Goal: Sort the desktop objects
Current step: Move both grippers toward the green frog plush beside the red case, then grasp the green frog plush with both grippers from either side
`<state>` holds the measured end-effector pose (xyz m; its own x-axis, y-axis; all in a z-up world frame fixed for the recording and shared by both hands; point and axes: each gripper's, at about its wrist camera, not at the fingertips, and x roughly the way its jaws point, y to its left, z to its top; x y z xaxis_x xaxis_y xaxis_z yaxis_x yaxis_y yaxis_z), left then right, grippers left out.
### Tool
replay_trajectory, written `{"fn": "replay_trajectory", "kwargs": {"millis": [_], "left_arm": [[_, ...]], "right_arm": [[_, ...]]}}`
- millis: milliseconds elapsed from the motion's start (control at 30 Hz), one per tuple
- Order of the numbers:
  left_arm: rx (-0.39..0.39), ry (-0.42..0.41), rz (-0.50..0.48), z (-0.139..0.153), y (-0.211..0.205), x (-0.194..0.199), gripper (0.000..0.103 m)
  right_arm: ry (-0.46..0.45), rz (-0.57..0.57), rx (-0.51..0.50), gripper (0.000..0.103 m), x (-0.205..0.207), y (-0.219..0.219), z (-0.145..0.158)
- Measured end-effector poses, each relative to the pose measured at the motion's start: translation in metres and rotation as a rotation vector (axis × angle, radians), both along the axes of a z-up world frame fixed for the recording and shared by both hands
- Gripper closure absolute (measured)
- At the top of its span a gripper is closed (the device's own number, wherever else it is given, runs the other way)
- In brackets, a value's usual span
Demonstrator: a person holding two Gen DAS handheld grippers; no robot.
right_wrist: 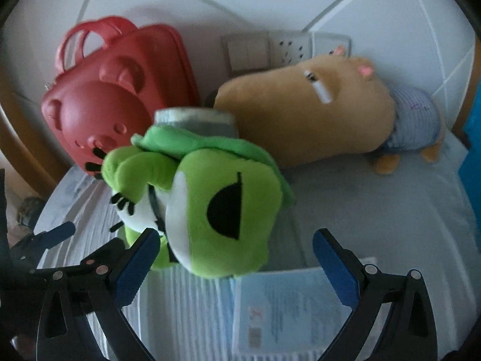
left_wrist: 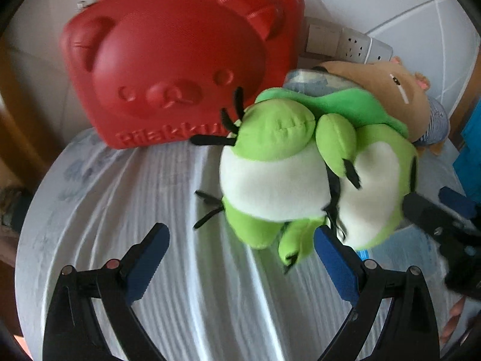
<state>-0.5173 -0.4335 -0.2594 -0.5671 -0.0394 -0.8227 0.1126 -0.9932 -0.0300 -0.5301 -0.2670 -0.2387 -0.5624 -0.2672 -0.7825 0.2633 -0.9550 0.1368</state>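
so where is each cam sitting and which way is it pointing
Left wrist: rides on the left gripper, facing forward over the table at the green frog plush and red bear case; its own open blue-padded fingers show, with the other gripper at right.
Right wrist: rides on the right gripper, facing the frog and brown plush; its own open fingers show, with the left gripper at left.
Shared: frog, case, brown plush, wall outlets.

- Frog toy (left_wrist: 288,180): soft matt plush cloth.
- Bear-face case (left_wrist: 168,69): red plastic, finely ribbed, slight sheen.
- Brown toy (right_wrist: 300,120): short matt plush.
- Worktop cover (left_wrist: 180,240): wrinkled cloth.
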Motion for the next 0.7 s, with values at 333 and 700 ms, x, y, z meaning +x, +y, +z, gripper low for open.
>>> {"fn": "replay_trajectory", "kwargs": {"millis": [333,700], "left_arm": [[0.000,0.031,-0.076,-0.040,0.011,-0.040,0.000],[0.079,0.086,-0.151,-0.051,0.012,-0.055,0.016]], "right_arm": [[-0.028,0.012,-0.057,0.000,-0.033,-0.006,-0.038],[-0.047,0.065,-0.099,0.000,-0.047,-0.003,-0.050]]}}
